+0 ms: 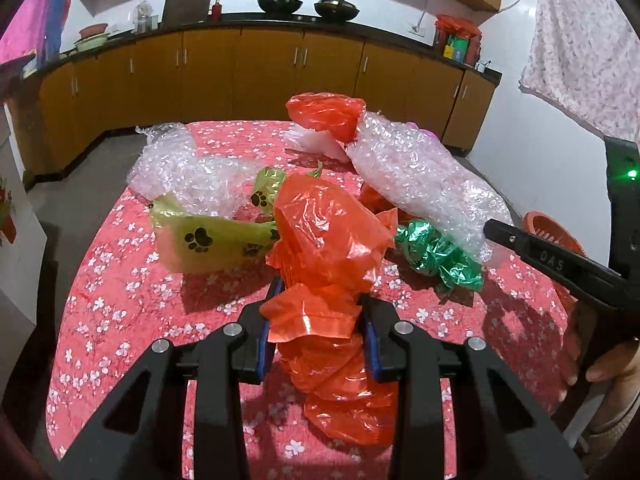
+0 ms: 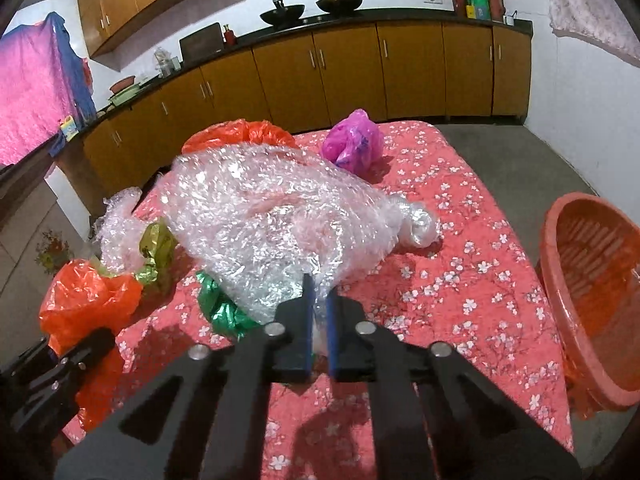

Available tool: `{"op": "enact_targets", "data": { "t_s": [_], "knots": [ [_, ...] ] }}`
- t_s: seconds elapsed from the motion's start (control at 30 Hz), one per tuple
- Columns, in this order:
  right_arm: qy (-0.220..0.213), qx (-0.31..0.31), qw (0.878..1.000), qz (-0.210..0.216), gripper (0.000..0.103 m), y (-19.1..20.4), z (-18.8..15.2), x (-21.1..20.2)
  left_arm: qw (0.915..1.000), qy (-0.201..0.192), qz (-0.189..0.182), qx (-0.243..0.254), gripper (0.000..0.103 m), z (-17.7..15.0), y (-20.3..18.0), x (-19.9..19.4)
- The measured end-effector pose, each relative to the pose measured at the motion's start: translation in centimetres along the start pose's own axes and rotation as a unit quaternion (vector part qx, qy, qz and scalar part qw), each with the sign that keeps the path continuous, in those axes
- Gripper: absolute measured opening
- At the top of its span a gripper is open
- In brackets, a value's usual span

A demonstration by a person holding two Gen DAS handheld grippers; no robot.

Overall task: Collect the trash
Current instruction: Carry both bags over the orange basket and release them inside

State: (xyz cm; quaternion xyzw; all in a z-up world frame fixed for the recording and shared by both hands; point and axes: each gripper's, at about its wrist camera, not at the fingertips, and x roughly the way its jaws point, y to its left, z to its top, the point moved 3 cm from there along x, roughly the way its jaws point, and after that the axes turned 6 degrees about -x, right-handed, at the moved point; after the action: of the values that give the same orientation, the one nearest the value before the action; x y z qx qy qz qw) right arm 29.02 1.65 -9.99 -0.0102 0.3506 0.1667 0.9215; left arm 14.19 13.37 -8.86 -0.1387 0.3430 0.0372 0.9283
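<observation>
The left gripper [image 1: 318, 320] clamps a crumpled orange plastic bag [image 1: 328, 240] above the floral red tablecloth [image 1: 120, 280], while the right gripper [image 2: 318, 312] pinches the near edge of a large bubble-wrap sheet [image 2: 272, 216], an orange basket [image 2: 592, 280] standing just right of the table.
</observation>
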Motion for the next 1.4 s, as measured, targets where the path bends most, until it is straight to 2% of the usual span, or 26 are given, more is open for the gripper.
{"op": "enact_targets", "data": {
  "t_s": [0.37, 0.67, 1.07, 1.4],
  "knots": [
    [-0.050, 0.003, 0.999, -0.016, 0.004, -1.9, 0.7, -4.5, 0.9997, -0.016, -0.016, 0.011, 0.035, 0.9, -1.5, -0.7],
    [-0.083, 0.032, 0.995, -0.047, 0.004, -6.1, 0.5, -8.5, 0.9986, -0.023, -0.039, 0.028, 0.035, 2.0, -4.6, -0.4],
    [-0.103, 0.067, 0.986, -0.112, 0.004, -12.8, -1.8, -11.9, 0.9935, -0.019, -0.097, 0.056, 0.035, 3.3, -11.9, 1.2],
    [-0.124, 0.114, 0.969, -0.183, 0.004, -19.9, -3.3, -14.9, 0.9807, -0.006, -0.164, 0.107, 0.035, 3.7, -21.1, 3.6]
  ]
}}
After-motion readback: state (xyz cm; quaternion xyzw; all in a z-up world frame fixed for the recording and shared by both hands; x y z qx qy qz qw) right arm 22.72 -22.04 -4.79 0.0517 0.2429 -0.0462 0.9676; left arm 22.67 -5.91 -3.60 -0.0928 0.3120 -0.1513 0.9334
